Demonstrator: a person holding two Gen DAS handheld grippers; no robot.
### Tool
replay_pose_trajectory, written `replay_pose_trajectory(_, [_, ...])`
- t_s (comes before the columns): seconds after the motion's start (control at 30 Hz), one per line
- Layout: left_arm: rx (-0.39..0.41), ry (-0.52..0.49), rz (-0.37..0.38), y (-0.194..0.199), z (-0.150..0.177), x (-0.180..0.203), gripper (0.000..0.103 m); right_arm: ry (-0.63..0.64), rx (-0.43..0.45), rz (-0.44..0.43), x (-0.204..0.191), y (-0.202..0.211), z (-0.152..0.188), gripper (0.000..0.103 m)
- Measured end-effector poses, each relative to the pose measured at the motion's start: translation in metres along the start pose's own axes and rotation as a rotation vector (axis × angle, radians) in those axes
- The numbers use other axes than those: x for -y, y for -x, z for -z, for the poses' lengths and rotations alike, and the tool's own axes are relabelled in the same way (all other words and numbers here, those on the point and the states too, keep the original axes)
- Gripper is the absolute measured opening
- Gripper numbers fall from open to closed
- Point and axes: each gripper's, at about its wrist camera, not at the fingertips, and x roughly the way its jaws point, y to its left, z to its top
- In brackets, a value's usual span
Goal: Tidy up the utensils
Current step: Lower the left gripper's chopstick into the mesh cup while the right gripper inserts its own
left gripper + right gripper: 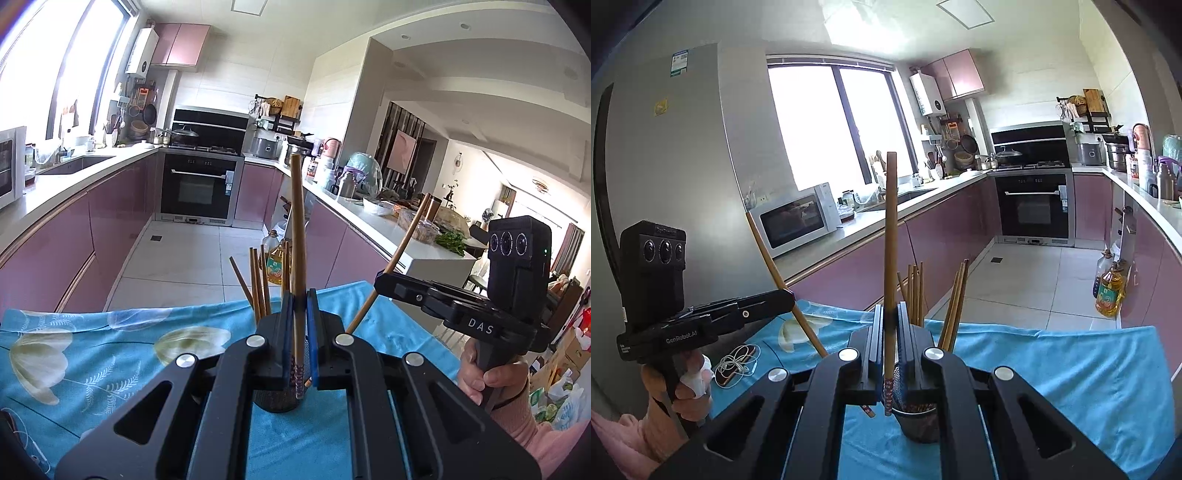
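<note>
A dark mesh holder (918, 421) stands upright on a blue flowered cloth (1071, 369) and serves as the landmark. Several wooden chopsticks (916, 295) lean in it, fanned toward the far side.

Just above the holder's near rim, the right gripper (890, 325) is clamped on a single chopstick (891, 240), which stands almost upright with its patterned end hanging at the rim.

To the holder's left in the right wrist view, the left gripper (790, 295) pinches another chopstick (775, 277), tilted so its patterned end points down toward the holder and its plain end slants up and away. In the left wrist view that same chopstick (297, 240) rises between closed blue pads (312, 332), directly over the holder (277, 400).

A phone with white earphones (737, 363) lies on the cloth, left of the holder. Beyond the holder's far side lies a tiled kitchen floor (1015, 280) and an oven (1034, 206).
</note>
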Motion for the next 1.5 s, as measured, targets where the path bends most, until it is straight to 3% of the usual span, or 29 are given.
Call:
replay_pose_trajectory(0.27, [0.008,0.003,-0.011,-0.011,-0.01,0.003,0.008,-0.002,0.007,0.017,0.005,-0.008,-0.007,0.006])
replay_pose_trajectory(0.77, [-0.056,-0.012,-0.048,-0.044,-0.004,0.007,0.008,-0.018,-0.045,0.043,0.011,-0.029,0.002,0.006])
replay_pose_trajectory(1.5, [-0.113,-0.008,-0.042,-0.061,0.001,-0.002,0.008,-0.027,-0.085,0.045,0.014,-0.04,0.006,0.006])
